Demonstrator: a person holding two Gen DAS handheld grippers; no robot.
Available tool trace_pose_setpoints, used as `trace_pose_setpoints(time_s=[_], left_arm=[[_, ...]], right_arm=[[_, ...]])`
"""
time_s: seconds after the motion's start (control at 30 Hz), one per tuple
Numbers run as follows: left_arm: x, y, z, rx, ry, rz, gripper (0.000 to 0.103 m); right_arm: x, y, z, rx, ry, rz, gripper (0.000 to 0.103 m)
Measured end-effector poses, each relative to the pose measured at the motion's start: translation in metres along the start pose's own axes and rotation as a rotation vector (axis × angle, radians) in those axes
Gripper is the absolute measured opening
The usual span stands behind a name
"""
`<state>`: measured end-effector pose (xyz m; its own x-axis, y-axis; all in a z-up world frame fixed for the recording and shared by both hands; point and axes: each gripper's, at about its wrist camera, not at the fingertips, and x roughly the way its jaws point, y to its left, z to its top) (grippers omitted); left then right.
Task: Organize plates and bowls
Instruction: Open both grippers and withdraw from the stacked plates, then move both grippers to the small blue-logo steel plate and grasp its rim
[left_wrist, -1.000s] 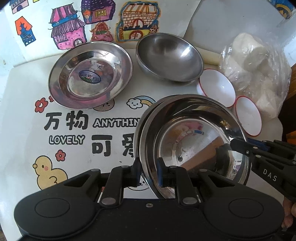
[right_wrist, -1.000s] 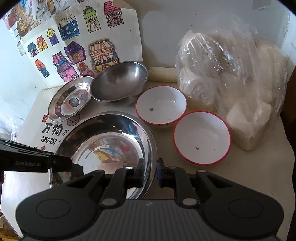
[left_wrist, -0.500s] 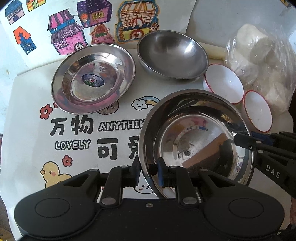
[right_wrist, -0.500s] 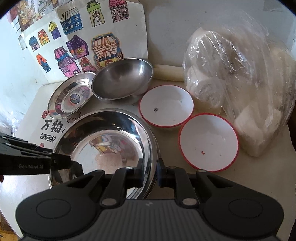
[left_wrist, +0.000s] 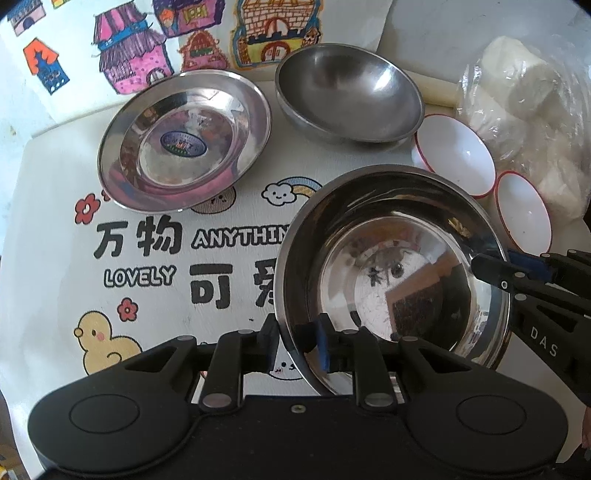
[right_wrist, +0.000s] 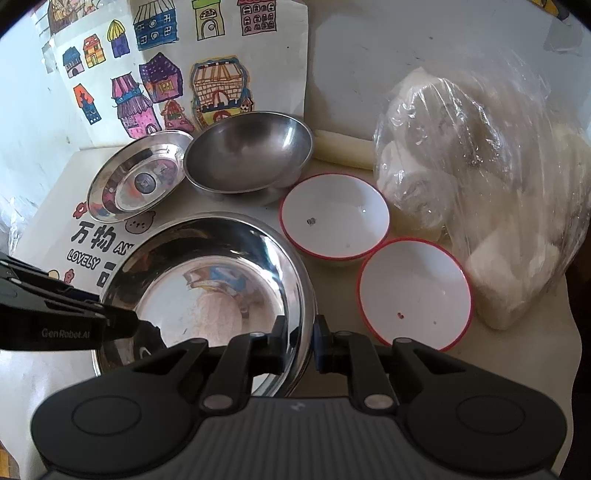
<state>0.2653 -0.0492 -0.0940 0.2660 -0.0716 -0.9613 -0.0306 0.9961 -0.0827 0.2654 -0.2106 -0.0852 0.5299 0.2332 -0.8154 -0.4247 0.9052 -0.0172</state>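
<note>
The large steel plate (left_wrist: 391, 273) sits at lower centre of both views, empty, its shiny floor showing only reflections. The left gripper (left_wrist: 295, 341) straddles its near rim with jaws opening — the inner pad stands just off the metal. The right gripper (right_wrist: 300, 341) is clamped on the opposite rim. Toward the upper left lies a smaller steel plate (left_wrist: 184, 142) with a blue label inside; beside it a deep steel bowl (left_wrist: 349, 92), empty. At right, two red-rimmed white bowls (right_wrist: 334, 218) (right_wrist: 415, 293) hold only specks. A clear bag (right_wrist: 480, 184) of white lumps fills the right edge.
</note>
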Motion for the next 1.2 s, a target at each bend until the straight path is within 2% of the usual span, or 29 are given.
trace_pose_setpoints(time_s=[0.3,0.4,0.43,0.47,0.5,0.53,0.57,0.6,0.63,0.67,0.77,1.07,1.2], left_arm=[[-0.002,0.005,0.001,-0.049,-0.006,-0.011,0.023],[-0.006,0.012,0.000,-0.078,-0.017,-0.012,0.035],[-0.008,0.015,-0.001,-0.092,-0.023,-0.012,0.044],[-0.009,0.018,-0.001,-0.104,-0.028,-0.012,0.057],[-0.011,0.021,-0.002,-0.118,-0.035,-0.015,0.064],[-0.013,0.025,-0.003,-0.131,-0.042,-0.018,0.076],[-0.015,0.029,-0.004,-0.146,-0.050,-0.021,0.082],[-0.016,0.032,-0.004,-0.160,-0.054,-0.022,0.084],[-0.017,0.036,-0.005,-0.177,-0.054,-0.024,0.089],[-0.017,0.039,-0.006,-0.193,-0.051,-0.024,0.095],[-0.018,0.050,-0.009,-0.222,-0.052,-0.015,0.102],[-0.027,0.085,-0.021,-0.262,-0.109,0.020,0.102],[-0.034,0.108,-0.020,-0.297,-0.158,0.049,0.102]], right_arm=[[0.004,-0.001,0.000,0.008,0.014,-0.005,0.021],[0.002,-0.001,-0.002,0.015,0.011,-0.008,0.029],[0.000,-0.001,-0.002,0.018,0.009,-0.008,0.031],[-0.002,-0.001,-0.003,0.024,0.007,-0.007,0.042],[-0.003,-0.001,-0.004,0.031,0.005,-0.007,0.058],[-0.006,-0.002,-0.005,0.041,0.001,-0.007,0.065],[-0.008,-0.002,-0.007,0.051,-0.004,-0.005,0.073],[-0.010,-0.002,-0.008,0.057,-0.006,-0.001,0.080],[-0.012,-0.002,-0.009,0.061,-0.006,0.001,0.084],[-0.013,-0.002,-0.010,0.067,-0.008,0.001,0.093],[-0.019,-0.002,-0.013,0.093,-0.018,0.004,0.103],[-0.025,0.006,-0.023,0.142,-0.006,-0.005,0.103],[-0.029,0.014,-0.023,0.169,-0.033,0.013,0.103]])
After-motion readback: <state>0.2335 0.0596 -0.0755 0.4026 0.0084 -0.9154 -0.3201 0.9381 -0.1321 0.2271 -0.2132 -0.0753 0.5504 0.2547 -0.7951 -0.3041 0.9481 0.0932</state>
